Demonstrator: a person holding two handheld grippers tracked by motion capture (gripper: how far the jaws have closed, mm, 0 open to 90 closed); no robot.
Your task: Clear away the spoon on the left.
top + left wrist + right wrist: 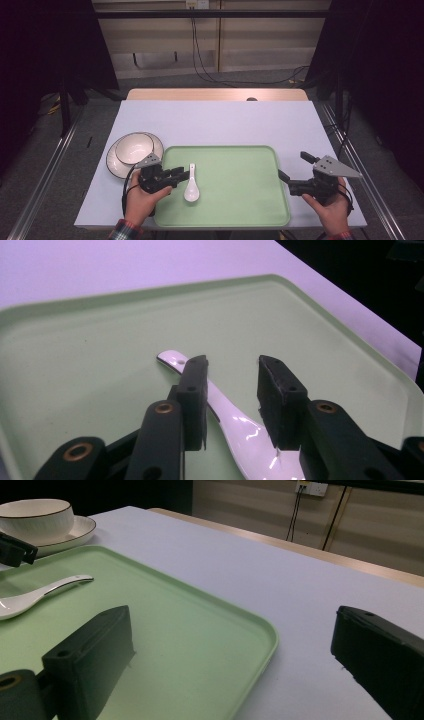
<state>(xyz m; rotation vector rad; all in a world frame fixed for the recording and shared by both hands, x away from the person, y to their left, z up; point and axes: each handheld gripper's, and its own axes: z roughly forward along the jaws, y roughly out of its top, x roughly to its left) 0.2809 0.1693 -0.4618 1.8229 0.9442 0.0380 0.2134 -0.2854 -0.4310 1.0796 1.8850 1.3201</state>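
High view: a green tray (235,200) lies at the near middle of the tabletop (215,120), and a white spoon (191,189) rests on its left part, bowl end toward 6 o'clock and handle toward 12. Just off the tray's corner at 10 o'clock, a bowl (134,148) sits on a plate (116,165), likely parked there so the tray can take them one piece at a time. The left gripper (181,175) reaches in from 9 o'clock, its hand (141,202) low at the tray's edge and the forearm coming from 6. The right gripper (295,167) is held by its hand (330,212) at the tray's edge at 3 o'clock, pointing toward 10.

Left gripper view: the jaws are spread and stand to either side of the spoon (235,425), which lies flat on the tray (100,340) between them. Whether a pad touches the handle is hard to tell; nothing looks pinched.

Right gripper view: the jaws gape wide with nothing between them, straddling the tray's rim (270,635), idle and clear of the spoon (35,597) off at 10 o'clock.
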